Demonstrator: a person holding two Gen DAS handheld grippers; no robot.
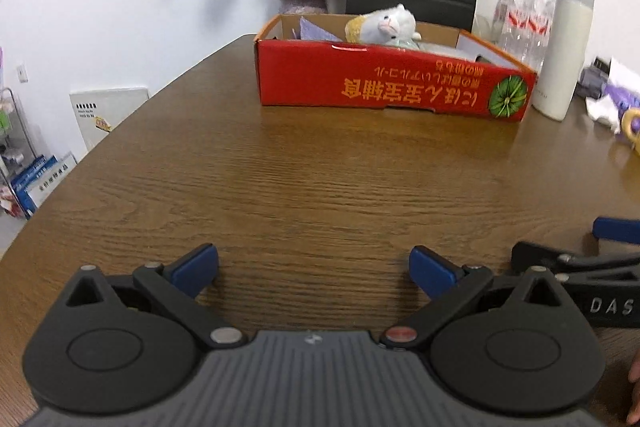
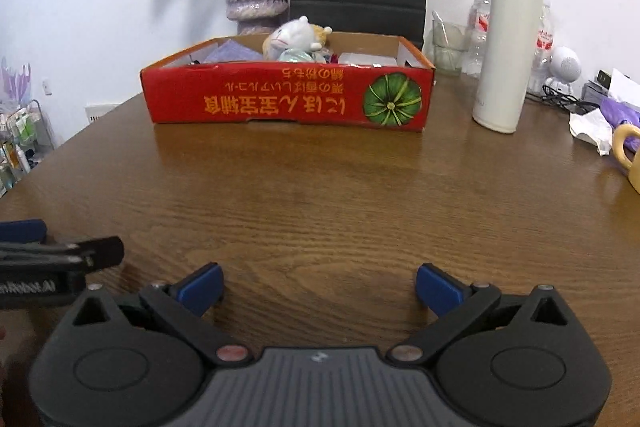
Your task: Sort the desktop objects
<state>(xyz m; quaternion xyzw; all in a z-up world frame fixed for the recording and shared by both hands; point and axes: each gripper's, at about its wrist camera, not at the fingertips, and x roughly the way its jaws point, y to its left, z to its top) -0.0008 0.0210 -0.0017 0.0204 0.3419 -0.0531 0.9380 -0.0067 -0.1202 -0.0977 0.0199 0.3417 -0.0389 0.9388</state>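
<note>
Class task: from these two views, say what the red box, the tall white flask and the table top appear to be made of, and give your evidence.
Red box: printed cardboard, matte, brown raw inside walls. Tall white flask: probably coated metal or plastic, smooth satin body, grey lid. Table top: wood or wood-look laminate, with visible grain and slight sheen.

Bare table point(image 2: 320, 187) up to red box point(image 2: 288, 99)

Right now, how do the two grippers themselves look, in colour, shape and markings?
The left gripper and the right gripper look alike: black linkage arms on two round black housings, a grey ribbed centre plate, blue fingertip pads, and silver and reddish pivot pins. White lettering marks their sides. No cables or sleeves are visible.
</note>
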